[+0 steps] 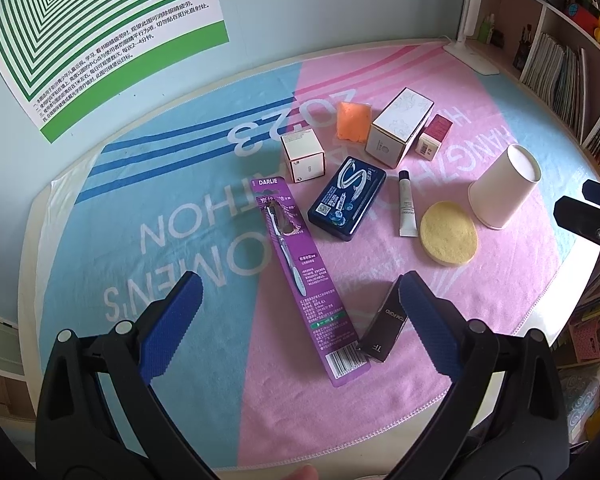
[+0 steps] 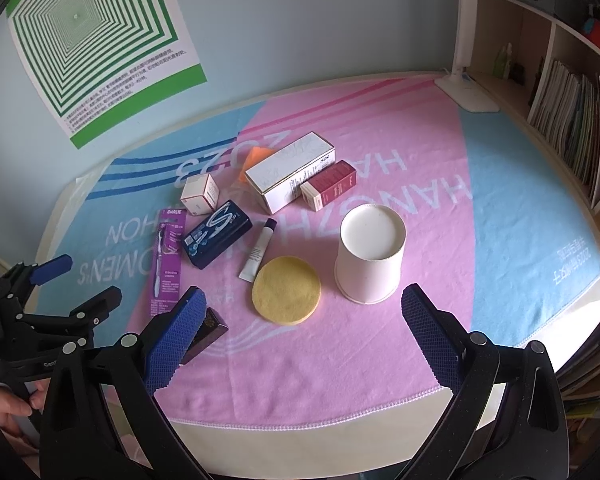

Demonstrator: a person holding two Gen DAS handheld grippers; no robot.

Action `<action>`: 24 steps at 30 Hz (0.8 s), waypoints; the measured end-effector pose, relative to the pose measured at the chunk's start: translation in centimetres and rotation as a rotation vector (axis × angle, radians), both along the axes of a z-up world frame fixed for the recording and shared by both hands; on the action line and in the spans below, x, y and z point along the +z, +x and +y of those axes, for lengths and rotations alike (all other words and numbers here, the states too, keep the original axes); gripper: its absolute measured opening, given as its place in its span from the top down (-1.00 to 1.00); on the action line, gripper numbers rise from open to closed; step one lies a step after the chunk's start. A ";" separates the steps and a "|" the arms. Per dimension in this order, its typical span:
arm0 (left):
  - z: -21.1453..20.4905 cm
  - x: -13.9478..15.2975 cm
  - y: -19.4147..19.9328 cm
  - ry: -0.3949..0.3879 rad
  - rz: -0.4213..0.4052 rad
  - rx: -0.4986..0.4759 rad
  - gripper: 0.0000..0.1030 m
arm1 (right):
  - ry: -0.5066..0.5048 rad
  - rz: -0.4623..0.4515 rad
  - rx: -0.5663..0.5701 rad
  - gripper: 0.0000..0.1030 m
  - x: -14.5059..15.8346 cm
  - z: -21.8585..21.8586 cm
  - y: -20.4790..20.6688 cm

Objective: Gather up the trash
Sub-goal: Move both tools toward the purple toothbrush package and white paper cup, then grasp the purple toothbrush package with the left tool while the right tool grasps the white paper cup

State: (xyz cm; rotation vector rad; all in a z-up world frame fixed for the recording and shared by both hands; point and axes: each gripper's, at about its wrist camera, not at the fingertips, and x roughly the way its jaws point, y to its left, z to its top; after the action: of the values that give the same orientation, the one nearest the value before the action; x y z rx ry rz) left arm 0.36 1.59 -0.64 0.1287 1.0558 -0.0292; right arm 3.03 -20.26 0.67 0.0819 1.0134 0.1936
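Between the left hand-held gripper's spread fingers, purple toothbrush pack.

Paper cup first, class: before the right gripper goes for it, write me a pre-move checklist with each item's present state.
1. Right gripper open: ok, jaws wide apart, nothing between them.
2. Paper cup stands steady: ok, upside down on the towel, rim down.
3. Room around the cup: ok, though the yellow sponge lies close on its left, apart from it.
4. Left gripper out of the way: ok, open, over the toothbrush pack and small dark box.
5. Anything under the cup: cannot tell.
6. A bin for the trash: cannot tell, none in view.
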 end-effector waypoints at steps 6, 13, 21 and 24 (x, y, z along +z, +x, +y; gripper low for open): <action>0.3 -1.0 0.6 0.005 0.032 0.013 -0.87 | 0.001 0.020 -0.003 -0.89 -0.6 -0.4 0.8; 0.5 -2.0 1.3 -0.007 0.067 0.023 -0.87 | -0.002 0.047 -0.002 -0.89 -1.4 -0.7 1.8; 0.5 -4.0 3.0 -0.005 0.132 0.042 -0.87 | -0.002 0.095 0.000 -0.89 -3.0 -1.0 3.6; 0.7 -4.8 3.7 -0.017 0.155 0.051 -0.87 | -0.005 0.114 0.000 -0.89 -3.7 -1.2 4.5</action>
State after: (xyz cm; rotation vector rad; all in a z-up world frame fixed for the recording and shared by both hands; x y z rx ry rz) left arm 4.10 2.29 -5.41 0.0854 1.2135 -0.0019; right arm 7.50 -21.42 -3.07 0.0896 1.1279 0.1883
